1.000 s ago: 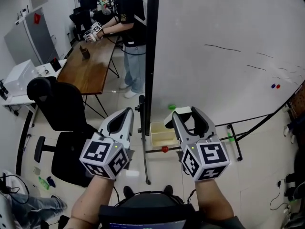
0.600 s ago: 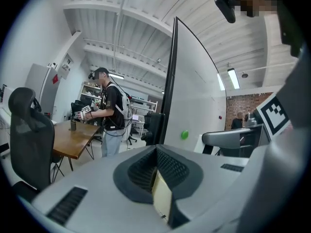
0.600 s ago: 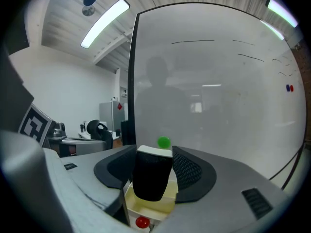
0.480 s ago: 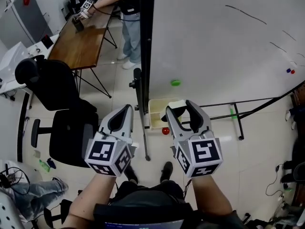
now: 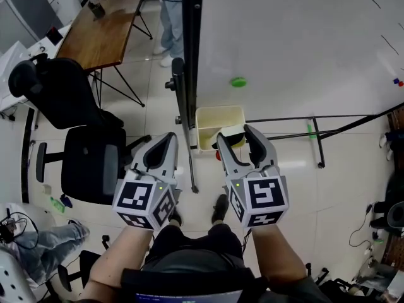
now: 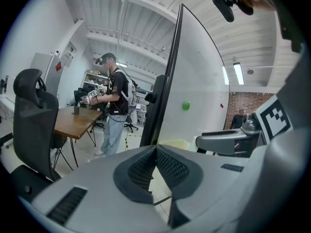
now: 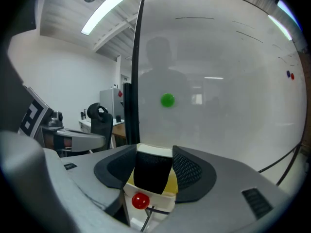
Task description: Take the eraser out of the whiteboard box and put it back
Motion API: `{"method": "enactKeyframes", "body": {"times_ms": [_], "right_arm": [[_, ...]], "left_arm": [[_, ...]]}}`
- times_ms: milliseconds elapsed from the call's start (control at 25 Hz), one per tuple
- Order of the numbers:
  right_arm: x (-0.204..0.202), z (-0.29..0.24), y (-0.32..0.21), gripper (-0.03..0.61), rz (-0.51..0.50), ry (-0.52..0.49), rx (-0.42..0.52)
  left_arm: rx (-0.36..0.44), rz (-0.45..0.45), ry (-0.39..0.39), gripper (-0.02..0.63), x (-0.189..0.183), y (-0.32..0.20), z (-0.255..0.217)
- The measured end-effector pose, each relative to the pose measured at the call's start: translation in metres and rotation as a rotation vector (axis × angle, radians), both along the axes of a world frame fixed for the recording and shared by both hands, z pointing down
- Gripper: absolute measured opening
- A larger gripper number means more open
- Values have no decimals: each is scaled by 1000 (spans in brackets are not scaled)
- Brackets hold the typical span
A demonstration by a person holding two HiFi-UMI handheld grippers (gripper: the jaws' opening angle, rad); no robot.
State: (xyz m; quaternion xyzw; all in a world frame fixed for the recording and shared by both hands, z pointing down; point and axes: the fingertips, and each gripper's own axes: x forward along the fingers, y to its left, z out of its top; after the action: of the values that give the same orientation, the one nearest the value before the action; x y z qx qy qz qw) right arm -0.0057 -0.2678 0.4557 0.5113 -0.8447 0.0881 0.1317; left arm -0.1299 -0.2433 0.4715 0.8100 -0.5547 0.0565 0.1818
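My right gripper [image 5: 237, 137] is shut on the eraser [image 5: 231, 133], a black felt block with a white top [image 7: 153, 171] that fills the gap between the pads. It hangs just in front of and above the cream whiteboard box [image 5: 208, 110], whose wall [image 7: 164, 202] shows below the eraser in the right gripper view. The box hangs at the lower left of the whiteboard [image 5: 297, 43]. My left gripper [image 5: 165, 139] is beside it to the left, shut and empty, its pads meeting [image 6: 156, 148].
A red magnet [image 7: 140, 201] sits on the box's front and a green magnet [image 5: 238, 81] on the board above. The board's black frame post [image 5: 189, 55] and stand bars [image 5: 315, 131] are near. A black office chair [image 5: 82, 156], a wooden table [image 5: 104, 33] and a person [image 6: 114, 106] are at the left.
Both grippers have sunk together, and the right one still holds the eraser. The box has come up close to the right gripper's jaws in the head view.
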Motion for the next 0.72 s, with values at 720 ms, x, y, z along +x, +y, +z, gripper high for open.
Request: {"method": "enactKeyframes", "body": {"times_ms": [720], "right_arm": [[-16, 41, 1, 267, -37, 97, -13]], "left_arm": [[-39, 18, 21, 31, 11, 4, 33]]}}
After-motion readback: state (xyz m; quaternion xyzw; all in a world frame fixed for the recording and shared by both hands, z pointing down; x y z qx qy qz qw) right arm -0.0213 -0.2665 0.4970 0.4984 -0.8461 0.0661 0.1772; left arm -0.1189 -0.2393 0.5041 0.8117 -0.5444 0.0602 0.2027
